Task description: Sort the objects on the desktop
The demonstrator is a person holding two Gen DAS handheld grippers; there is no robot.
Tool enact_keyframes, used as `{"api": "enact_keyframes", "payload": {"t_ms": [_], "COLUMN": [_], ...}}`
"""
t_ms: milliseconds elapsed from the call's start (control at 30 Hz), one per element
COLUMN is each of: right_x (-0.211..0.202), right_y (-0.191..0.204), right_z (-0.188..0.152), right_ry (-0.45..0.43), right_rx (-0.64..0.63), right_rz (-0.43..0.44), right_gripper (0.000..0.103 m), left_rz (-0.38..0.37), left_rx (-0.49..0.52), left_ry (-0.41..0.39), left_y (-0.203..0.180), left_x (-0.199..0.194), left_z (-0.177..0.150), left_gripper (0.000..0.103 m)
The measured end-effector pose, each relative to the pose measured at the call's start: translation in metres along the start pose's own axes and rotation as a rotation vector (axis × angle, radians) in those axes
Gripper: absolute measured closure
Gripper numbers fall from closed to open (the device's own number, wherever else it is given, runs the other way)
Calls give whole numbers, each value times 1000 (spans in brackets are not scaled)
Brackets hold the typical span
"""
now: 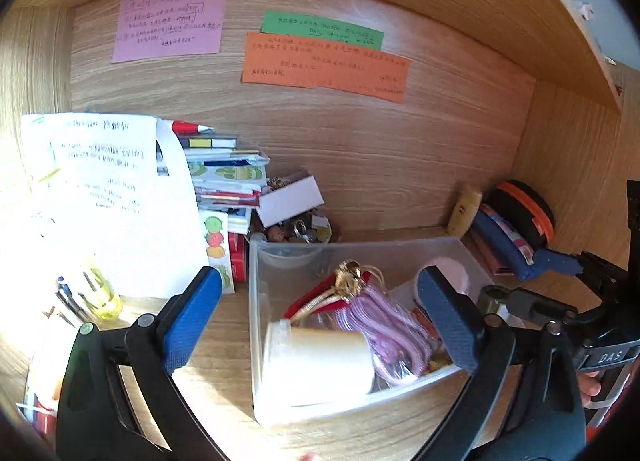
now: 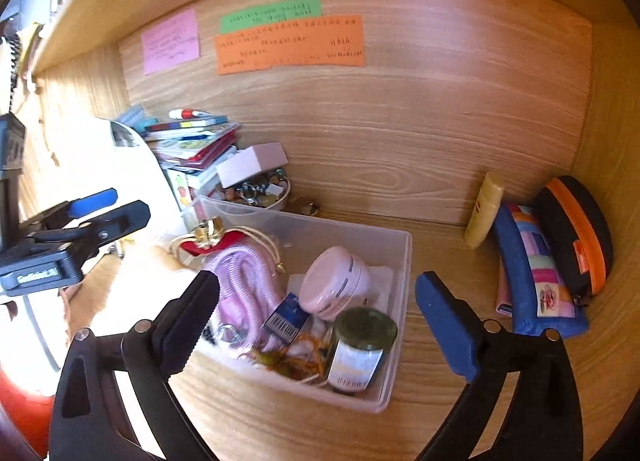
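Right wrist: clear bin between spread right tongs.

We've got a wood-grain desk with a matt finish, and a translucent, smooth plastic bin sitting on it. Inside we see a glossy glass jar with a paper label and a knitted-looking pink cloth pouch. Matt paper notes are stuck on the back panel.

Harsh sunlight from the left blows out the papers (text barely legible); fisheye edges bend and darken.
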State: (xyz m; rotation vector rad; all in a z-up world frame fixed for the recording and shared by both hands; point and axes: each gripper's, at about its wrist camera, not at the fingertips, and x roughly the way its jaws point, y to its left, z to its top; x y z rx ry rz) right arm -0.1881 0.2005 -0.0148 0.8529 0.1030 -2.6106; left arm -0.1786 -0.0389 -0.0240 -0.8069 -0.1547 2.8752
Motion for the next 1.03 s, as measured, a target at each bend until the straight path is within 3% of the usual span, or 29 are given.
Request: {"api": "enact_keyframes", "payload": {"t_ms": [200, 400, 533, 1033], "right_x": [-18, -31, -38, -60], "right_y": [5, 6, 8, 19], "right_z": [-13, -27, -35, -57], "right_ry": [-9, -9, 0, -28], "right_rx": [6, 27, 18, -31], "right_rz": [8, 23, 14, 14], "right_gripper": [4, 4, 4, 4], "left_rz": [56, 49, 17, 78], "left_rx": [92, 123, 91, 56], "left_ry": [-22, -30, -24, -109], "left_y": [-25, -44, -46, -51], "left_x": [-17, -32, -38, -65], "left_z": [-18, -36, -46, -64], "left_gripper": [3, 3, 3, 3]}}
